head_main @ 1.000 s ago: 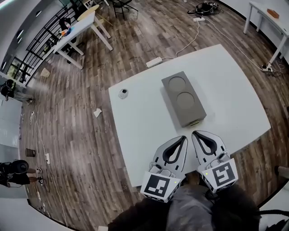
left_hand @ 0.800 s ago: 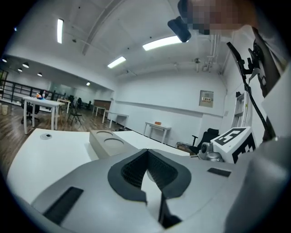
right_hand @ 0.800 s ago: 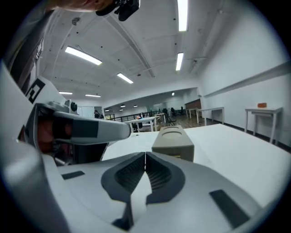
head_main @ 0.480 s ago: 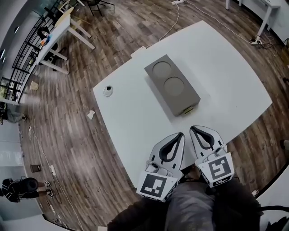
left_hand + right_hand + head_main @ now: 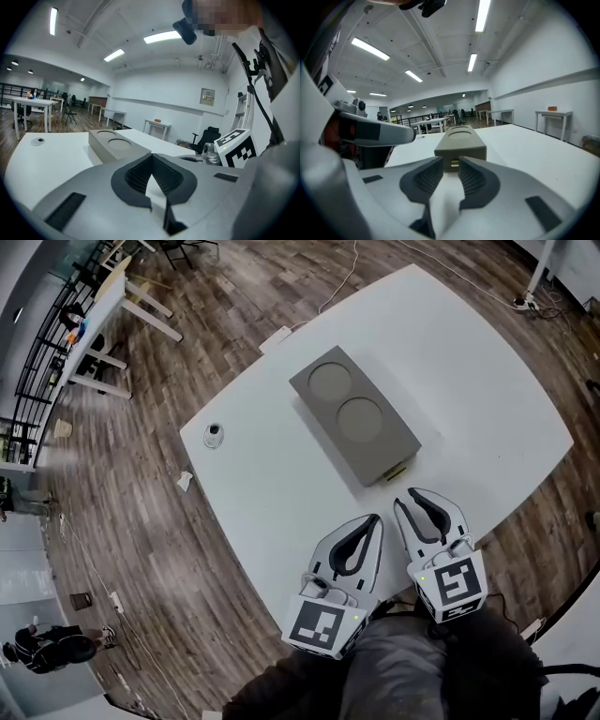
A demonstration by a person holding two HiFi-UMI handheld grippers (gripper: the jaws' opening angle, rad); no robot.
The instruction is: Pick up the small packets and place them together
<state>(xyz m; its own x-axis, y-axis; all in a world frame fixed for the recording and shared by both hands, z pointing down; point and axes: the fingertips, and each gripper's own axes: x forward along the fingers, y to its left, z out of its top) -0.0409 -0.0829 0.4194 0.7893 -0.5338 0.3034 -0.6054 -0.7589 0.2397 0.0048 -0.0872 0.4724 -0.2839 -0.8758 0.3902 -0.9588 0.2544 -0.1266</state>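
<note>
A matte grey rectangular block (image 5: 354, 426) with two shallow round hollows lies on the smooth white table (image 5: 487, 399). The left gripper (image 5: 376, 519) is clenched and empty, its ribbed black jaws meeting at the tip. The right gripper (image 5: 406, 498) has just been opening, jaws slightly apart, nothing between them. The packets show in no view

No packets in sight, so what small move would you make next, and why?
Probably ease the right hand-held gripper forward to the grey block's near end. Its jaws have just been opening, nothing between them, and they point at a yellowish tab there; the white table shows no loose packets.
</note>
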